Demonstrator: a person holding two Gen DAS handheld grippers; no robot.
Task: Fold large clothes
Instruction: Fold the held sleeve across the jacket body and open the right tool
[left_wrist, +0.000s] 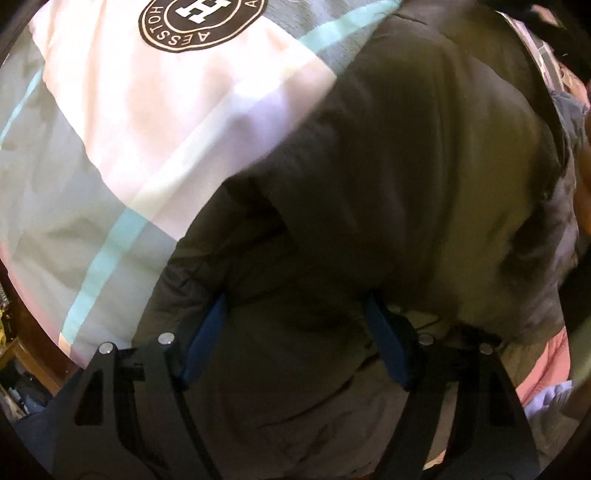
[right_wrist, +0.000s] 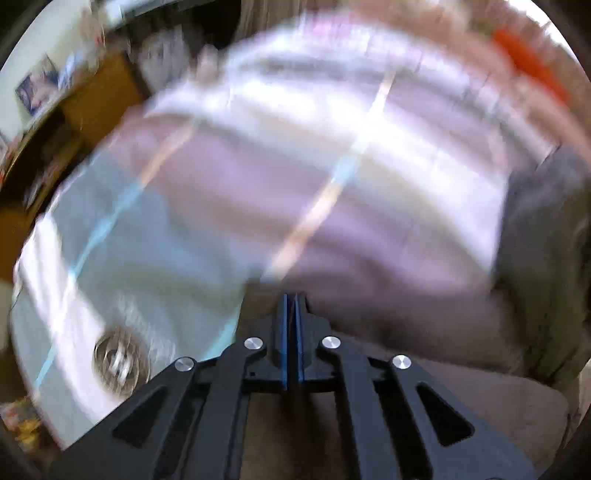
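Blue-padded fingers of the left gripper (left_wrist: 295, 314) stand apart, pressed down into a dark olive jacket (left_wrist: 424, 177) that bulges between them; whether the pads pinch the cloth cannot be told. Beyond the jacket lies a bedspread (left_wrist: 110, 122) in white, grey and teal stripes, bearing a round black emblem (left_wrist: 201, 22). Right gripper (right_wrist: 290, 299) is fully closed with nothing between its pads, above the blurred bedspread (right_wrist: 258, 177).

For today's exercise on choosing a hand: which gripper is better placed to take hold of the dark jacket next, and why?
Left. The left gripper straddles the dark jacket with jaws apart. The right gripper is shut on nothing above the striped bedspread.
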